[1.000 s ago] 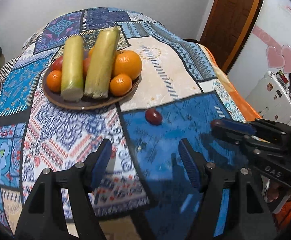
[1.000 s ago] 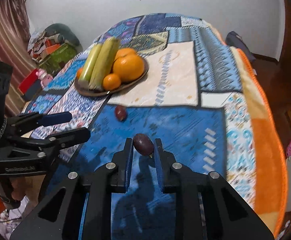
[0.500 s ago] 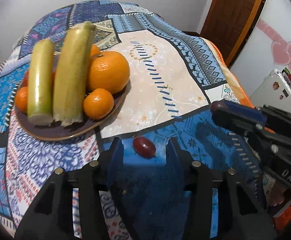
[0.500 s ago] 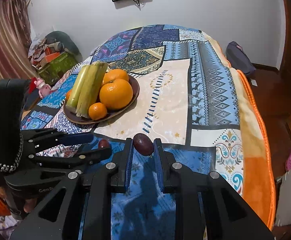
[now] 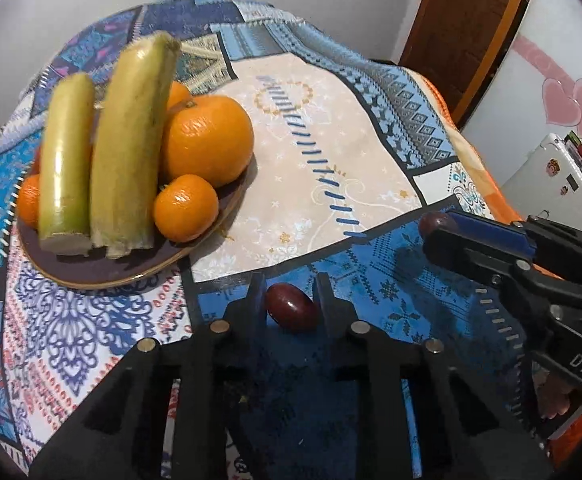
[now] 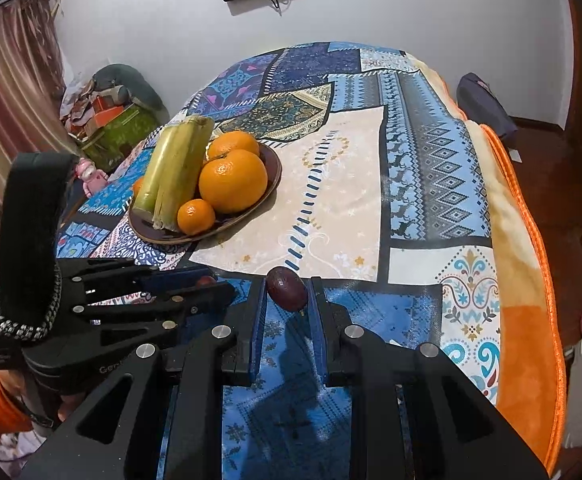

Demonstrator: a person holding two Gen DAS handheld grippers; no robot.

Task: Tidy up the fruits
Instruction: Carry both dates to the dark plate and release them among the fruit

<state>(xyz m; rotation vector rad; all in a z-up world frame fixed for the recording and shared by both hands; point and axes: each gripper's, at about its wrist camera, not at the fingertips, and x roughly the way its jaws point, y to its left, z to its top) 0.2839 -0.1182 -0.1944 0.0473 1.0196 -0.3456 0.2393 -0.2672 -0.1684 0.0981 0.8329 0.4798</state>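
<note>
On the blue patch of the patterned blanket (image 5: 371,152), the left gripper (image 5: 289,300) is clamping a small glossy dark-red oval fruit (image 5: 291,312) that its jaws have just closed around, apparently so it can be carried to the brown round plate (image 5: 103,272) of oranges and green stalks just beyond. Beside it, the right gripper (image 6: 287,300) is gripping a dark purple oval fruit (image 6: 286,288) clear of the blanket, probably awaiting the same transfer.

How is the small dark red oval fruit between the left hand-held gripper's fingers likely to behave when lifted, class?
The dark red fruit looks smooth and glossy, so it may slip between the left hand-held gripper pads. Its rounded oval shape suggests it would roll on the patterned cloth if dropped. Being small, it is probably light.
</note>
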